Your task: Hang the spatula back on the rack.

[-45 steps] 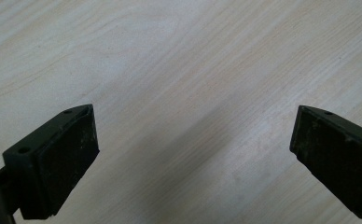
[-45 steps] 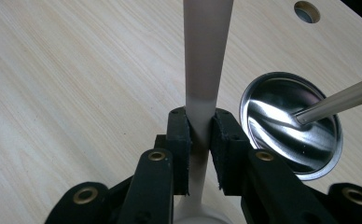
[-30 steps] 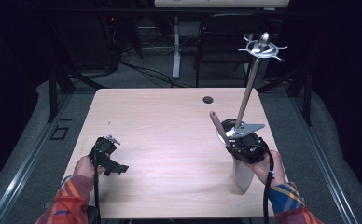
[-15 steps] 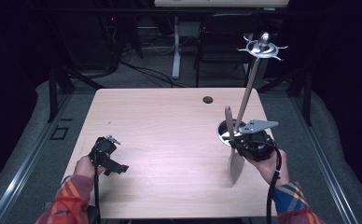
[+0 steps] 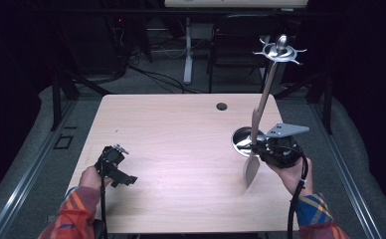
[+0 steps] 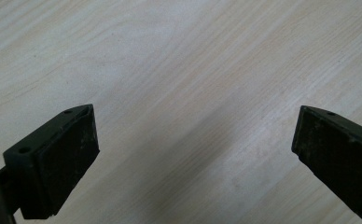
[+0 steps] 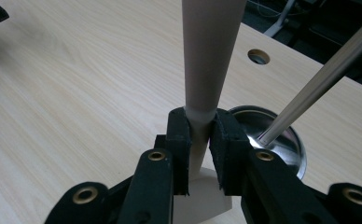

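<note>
Right gripper [image 7: 198, 140] clamps wooden spatula [image 7: 209, 51] upright beside metal stand [image 5: 273, 89].

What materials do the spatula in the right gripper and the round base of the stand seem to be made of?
Spatula: probably wood or matte plastic, being pale beige, smooth and without shine. Round base of the stand: apparently polished metal, since it is silvery and reflects like a mirror.

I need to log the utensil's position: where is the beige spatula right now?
High view, right side: the spatula is clamped in the right gripper, just nearer than the metal stand base.
</note>
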`<action>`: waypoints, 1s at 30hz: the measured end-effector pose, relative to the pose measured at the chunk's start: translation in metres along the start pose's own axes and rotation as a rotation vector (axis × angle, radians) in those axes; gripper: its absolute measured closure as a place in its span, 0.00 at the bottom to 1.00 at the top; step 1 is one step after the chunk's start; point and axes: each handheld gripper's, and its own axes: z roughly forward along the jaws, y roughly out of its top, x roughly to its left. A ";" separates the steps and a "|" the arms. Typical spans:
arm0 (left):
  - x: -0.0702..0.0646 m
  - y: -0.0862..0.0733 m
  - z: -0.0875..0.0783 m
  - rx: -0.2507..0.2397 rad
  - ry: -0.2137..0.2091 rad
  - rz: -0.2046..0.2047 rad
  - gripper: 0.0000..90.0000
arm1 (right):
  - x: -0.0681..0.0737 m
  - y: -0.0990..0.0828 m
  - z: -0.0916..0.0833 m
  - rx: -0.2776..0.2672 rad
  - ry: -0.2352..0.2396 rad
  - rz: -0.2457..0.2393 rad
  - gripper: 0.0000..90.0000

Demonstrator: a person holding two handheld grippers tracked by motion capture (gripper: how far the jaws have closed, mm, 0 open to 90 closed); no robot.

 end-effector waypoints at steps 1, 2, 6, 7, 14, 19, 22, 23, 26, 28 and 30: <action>0.000 0.000 0.000 0.000 0.001 0.002 0.01 | 0.000 0.000 -0.001 -0.002 -0.002 -0.001 0.87; 0.000 0.000 0.000 0.001 0.002 0.003 0.01 | -0.001 0.001 -0.001 -0.002 -0.005 -0.001 0.87; 0.000 0.000 0.000 0.000 0.002 0.008 0.01 | -0.003 0.002 -0.004 -0.011 -0.019 0.004 0.87; 0.000 0.000 0.000 0.000 0.002 0.009 0.01 | -0.004 0.002 -0.004 -0.012 -0.020 0.005 0.87; 0.000 0.000 0.001 0.005 0.002 0.005 0.01 | -0.011 0.004 -0.008 -0.033 -0.039 0.021 0.87; -0.001 0.000 0.001 0.002 0.007 0.008 0.01 | -0.018 0.005 -0.012 -0.047 -0.054 0.037 0.87; 0.000 0.000 0.001 0.001 0.003 0.008 0.01 | -0.021 0.006 -0.014 -0.048 -0.067 0.044 0.87; -0.001 0.000 0.001 0.001 0.002 0.005 0.01 | -0.023 0.006 -0.014 -0.053 -0.069 0.051 0.87; 0.000 0.000 0.001 0.006 0.002 0.009 0.01 | -0.027 0.008 -0.016 -0.059 -0.079 0.056 0.87; 0.000 0.000 0.001 0.014 0.004 0.011 0.01 | -0.029 0.009 -0.017 -0.061 -0.084 0.065 0.87; 0.000 0.000 0.001 0.010 0.002 0.011 0.01 | -0.032 0.010 -0.017 -0.067 -0.085 0.076 0.87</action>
